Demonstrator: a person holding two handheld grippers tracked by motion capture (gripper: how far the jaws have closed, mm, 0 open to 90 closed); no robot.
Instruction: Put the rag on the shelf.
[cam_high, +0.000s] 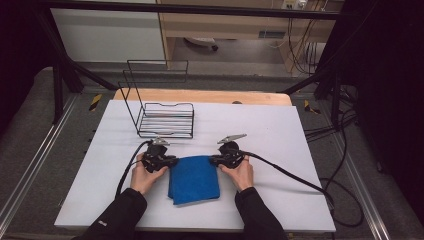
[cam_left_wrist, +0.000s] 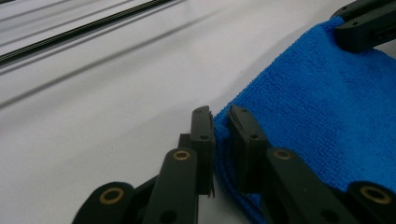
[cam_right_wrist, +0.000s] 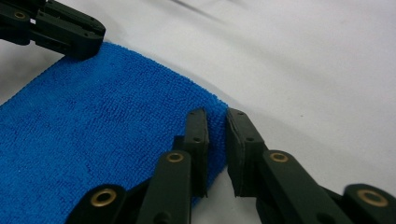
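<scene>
Left gripper (cam_high: 167, 162) clamped on blue cloth's (cam_high: 194, 179) far left corner. Right gripper (cam_high: 216, 161) clamped on far right corner. Cloth lies folded on white table (cam_high: 280, 130).

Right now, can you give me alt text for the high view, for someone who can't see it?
Two hand-held grippers, the left gripper and right gripper, pinch the far corners of a folded blue microfibre cloth on a white table. A black wire rack stands behind them.
</scene>
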